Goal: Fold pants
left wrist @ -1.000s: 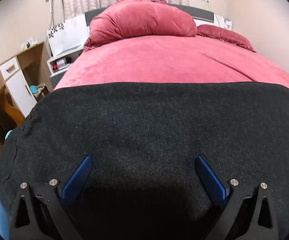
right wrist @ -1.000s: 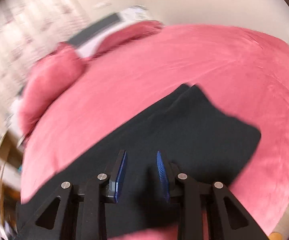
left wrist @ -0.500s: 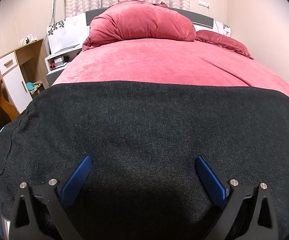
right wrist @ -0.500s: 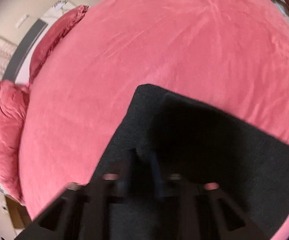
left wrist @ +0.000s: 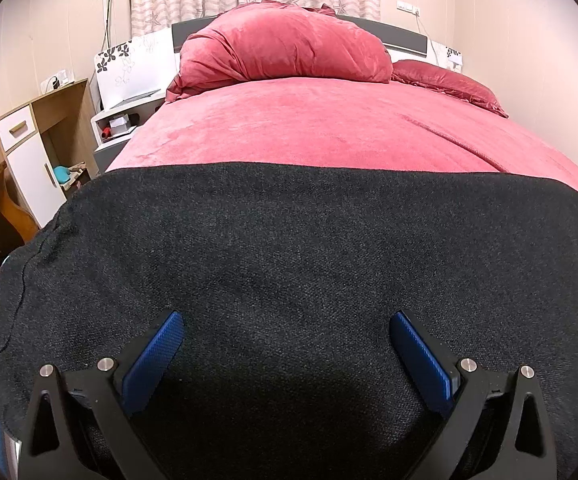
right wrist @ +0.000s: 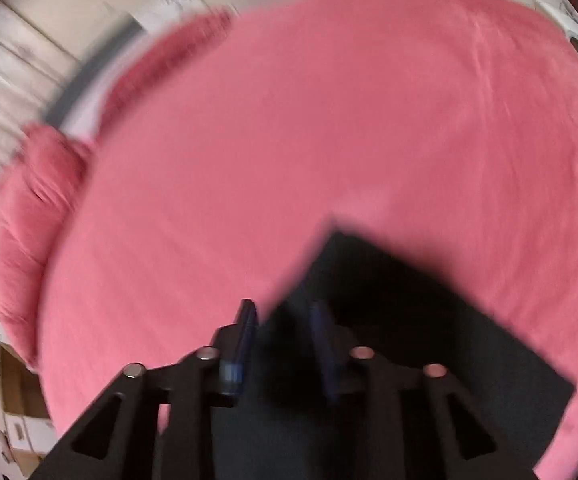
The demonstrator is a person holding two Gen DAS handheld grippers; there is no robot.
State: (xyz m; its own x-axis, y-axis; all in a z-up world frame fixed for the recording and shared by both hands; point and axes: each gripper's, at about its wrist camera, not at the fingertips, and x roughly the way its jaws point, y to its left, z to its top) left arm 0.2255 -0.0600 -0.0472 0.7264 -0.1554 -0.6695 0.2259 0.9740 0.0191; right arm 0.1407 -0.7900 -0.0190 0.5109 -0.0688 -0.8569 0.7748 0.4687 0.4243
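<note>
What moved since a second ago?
The right gripper swung across the pants toward their corner; blur hides whether it grips them. The left gripper hovers wide open over the pants as before. The bed is unchanged.

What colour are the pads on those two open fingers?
Textured blue pads, clearest in the left wrist view.

Left wrist view: low, close over dark pants (left wrist: 289, 272), facing headboard ahead. Right wrist view: higher, tilted down, blurred. Shared: pants (right wrist: 429, 320), pink bed (left wrist: 309, 128) beyond.
</note>
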